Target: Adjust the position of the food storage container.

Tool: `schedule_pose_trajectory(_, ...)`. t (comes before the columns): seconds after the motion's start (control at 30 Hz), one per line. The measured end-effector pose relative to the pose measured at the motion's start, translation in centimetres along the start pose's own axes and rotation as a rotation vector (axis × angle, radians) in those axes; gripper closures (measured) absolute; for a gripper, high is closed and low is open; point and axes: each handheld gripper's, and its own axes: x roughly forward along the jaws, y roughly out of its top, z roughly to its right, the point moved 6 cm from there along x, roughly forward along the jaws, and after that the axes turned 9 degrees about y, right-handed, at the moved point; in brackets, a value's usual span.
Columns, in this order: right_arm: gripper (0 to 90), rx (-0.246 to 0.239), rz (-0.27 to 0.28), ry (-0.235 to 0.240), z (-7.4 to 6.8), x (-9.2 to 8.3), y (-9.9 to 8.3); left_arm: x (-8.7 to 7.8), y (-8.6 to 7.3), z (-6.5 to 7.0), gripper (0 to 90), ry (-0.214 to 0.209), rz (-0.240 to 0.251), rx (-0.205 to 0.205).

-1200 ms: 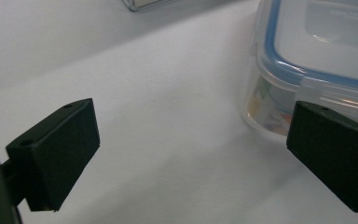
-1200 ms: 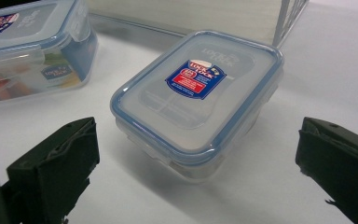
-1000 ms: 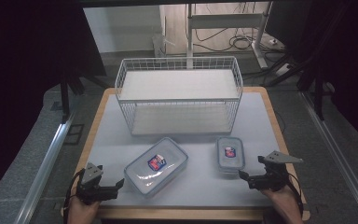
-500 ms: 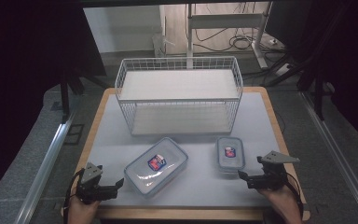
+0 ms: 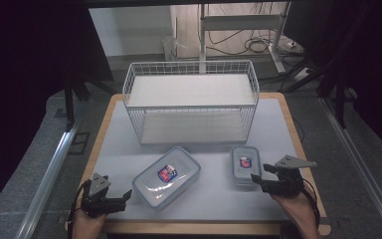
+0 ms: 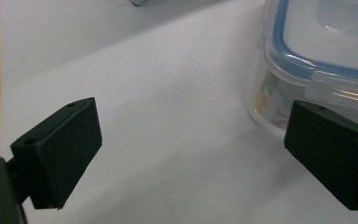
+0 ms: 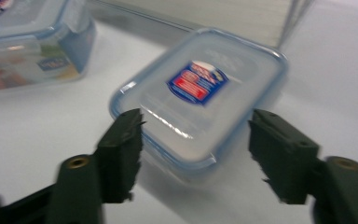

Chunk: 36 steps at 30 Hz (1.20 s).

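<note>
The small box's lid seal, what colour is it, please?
Blue, on the small box; clearest in the right gripper view.

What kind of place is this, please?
Probably a lab or workshop set up for recording handling tasks: a bare table with a wire rack, metal stands and loose cables behind, dark surroundings.

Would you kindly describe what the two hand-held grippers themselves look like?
Both the left gripper and right gripper are black, each topped with a grey three-cornered plate. Their jaws end in blocky black pads with small screw holes; brass-coloured pivots show on the right one. A dark cable trails from the left.
</note>
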Motion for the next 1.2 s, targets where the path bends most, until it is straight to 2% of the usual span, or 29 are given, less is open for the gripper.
schedule_pose_trajectory(0.03, 47.6, 0.004, 0.007, 0.021, -0.2, 0.4, 0.5, 0.0, 0.0, 0.0, 3.7, 0.003, 0.000, 0.000)
schedule_pose_trajectory(0.07, 47.6, 0.004, 0.007, 0.021, -0.2, 0.4, 0.5, 0.0, 0.0, 0.0, 3.7, 0.003, 0.000, 0.000)
schedule_pose_trajectory(0.1, 55.9, -0.011, 0.011, 0.037, -0.5, 0.8, 1.1, 0.0, 0.0, -0.1, 3.7, 0.003, 0.001, -0.003)
schedule_pose_trajectory(0.17, 66.0, -0.034, 0.011, 0.045, -0.9, 1.2, 1.6, 0.0, 0.0, -0.1, 3.7, 0.001, 0.001, -0.006)
schedule_pose_trajectory(0.33, 89.4, -0.081, -0.028, 0.086, -1.6, 3.0, 2.7, 0.1, -0.1, -0.2, 3.7, -0.005, 0.001, -0.017)
schedule_pose_trajectory(0.37, 89.4, -0.081, -0.028, 0.086, -1.6, 3.0, 2.7, 0.1, -0.1, -0.2, 3.8, -0.005, 0.001, -0.017)
schedule_pose_trajectory(0.47, 89.7, -0.090, -0.070, 0.091, -1.7, 4.9, 3.3, 0.2, -0.1, -0.2, 3.9, -0.008, -0.002, -0.022)
schedule_pose_trajectory(0.6, 89.7, -0.104, -0.089, 0.097, -1.9, 6.2, 3.7, 0.2, -0.2, -0.2, 3.9, -0.009, -0.003, -0.023)
schedule_pose_trajectory(0.63, 89.7, -0.116, -0.103, 0.102, -2.1, 7.0, 3.9, 0.2, -0.2, -0.2, 3.9, -0.008, -0.005, -0.022)
schedule_pose_trajectory(0.87, 89.7, -0.148, -0.153, 0.083, -2.2, 8.9, 4.1, 0.5, -0.3, 0.1, 4.0, -0.023, -0.015, -0.009)
schedule_pose_trajectory(1.03, 89.8, -0.162, -0.178, 0.063, -2.2, 9.0, 4.0, 0.5, -0.4, 0.4, 4.0, -0.027, -0.023, 0.009)
schedule_pose_trajectory(1.2, 89.8, -0.161, -0.181, 0.042, -1.8, 8.6, 3.8, 0.5, -0.4, 0.4, 4.1, -0.034, -0.025, 0.005)
